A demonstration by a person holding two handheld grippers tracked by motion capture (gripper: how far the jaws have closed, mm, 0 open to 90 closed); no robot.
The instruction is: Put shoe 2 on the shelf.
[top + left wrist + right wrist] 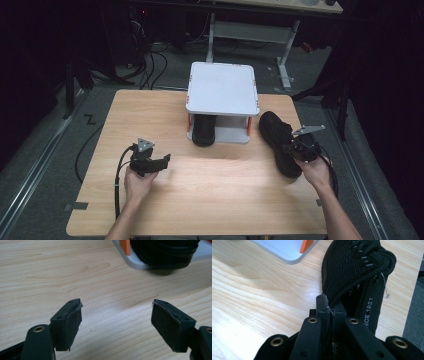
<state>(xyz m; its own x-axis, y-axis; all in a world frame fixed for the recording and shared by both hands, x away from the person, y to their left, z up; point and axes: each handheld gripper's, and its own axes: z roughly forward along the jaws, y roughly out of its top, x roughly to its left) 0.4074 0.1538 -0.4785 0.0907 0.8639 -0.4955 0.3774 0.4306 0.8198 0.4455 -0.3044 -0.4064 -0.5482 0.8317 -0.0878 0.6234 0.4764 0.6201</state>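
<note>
Gripping the collar edge of a black shoe (352, 272), the right gripper (331, 308) has its jaws pinched tight on the knit fabric, as the right gripper view shows; white lettering runs along the shoe's side just past the jaws. In the high view the same gripper (299, 148) sits at the shoe's (276, 137) near end, with the right hand (316, 172) behind it near the table's right edge. The shoe lies on the table (210, 200) with its toe pointing away from the person, just right of the rack.

The left gripper (159, 164) is held in the left hand (137, 185) over the near left part of the table, well apart from the shoe. In the left gripper view its jaws stand wide apart with nothing between them, only bare wood (75, 272) below, and its pads (75, 320) point toward the rack.

Farther back, at the middle of the table, stands a small grey rack (222, 90) with a flat top and orange posts. A second black shoe (204, 131) sits in its lower level, toe sticking out toward the person. The left gripper view catches that shoe's sole (163, 255) and one orange post (125, 246) at the rack's corner.

Beyond the table lie cables (150, 65) on a dark floor.
</note>
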